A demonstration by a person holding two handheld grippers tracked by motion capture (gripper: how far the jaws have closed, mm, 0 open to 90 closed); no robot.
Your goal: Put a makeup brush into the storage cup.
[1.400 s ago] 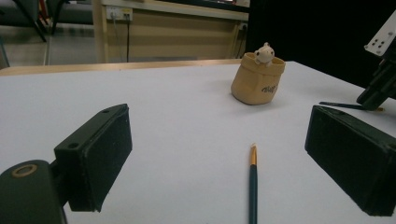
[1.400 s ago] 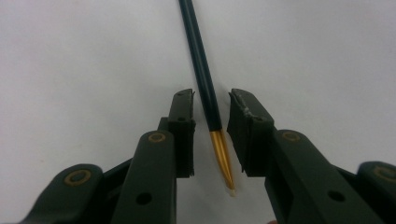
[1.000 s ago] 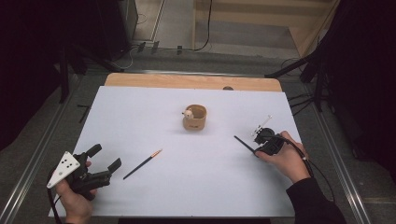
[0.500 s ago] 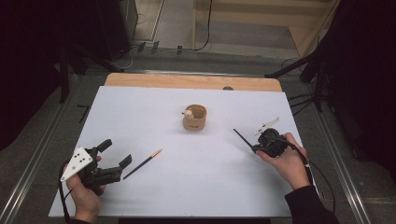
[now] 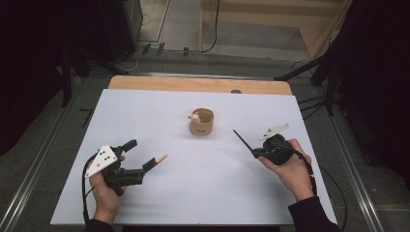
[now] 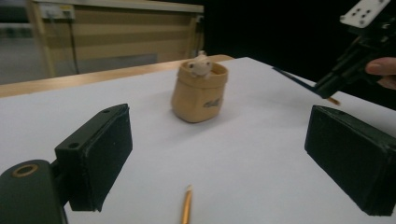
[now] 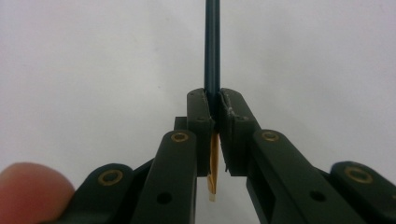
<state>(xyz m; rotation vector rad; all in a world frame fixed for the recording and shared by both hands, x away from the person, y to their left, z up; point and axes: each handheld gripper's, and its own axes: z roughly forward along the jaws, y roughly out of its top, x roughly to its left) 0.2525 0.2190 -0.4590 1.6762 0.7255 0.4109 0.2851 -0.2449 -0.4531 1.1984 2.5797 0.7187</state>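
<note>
A tan pouch [image 5: 201, 123] with a small toy head poking out stands mid-table; it also appears in the left gripper view [image 6: 200, 93]. A dark pencil with an orange end [image 5: 160, 159] lies on the white table. My left gripper [image 5: 140, 155] is open, its jaws either side of the pencil's near part, whose orange tip [image 6: 187, 207] lies low between them. My right gripper [image 5: 256, 153] is shut on a dark teal pencil [image 5: 241, 140] that points up-left above the table. In the right gripper view that pencil [image 7: 212, 46] runs straight up from the closed pads.
White sheet [image 5: 212, 193] covers the table, with a bare wooden strip [image 5: 198, 84] at the far edge. Metal rails run along both sides. From the left gripper view, the right gripper [image 6: 355, 60] is at upper right.
My left hand has moved right and forward, bringing its open jaws around the lying pencil. The right hand has lifted slightly with the teal pencil still clamped.
</note>
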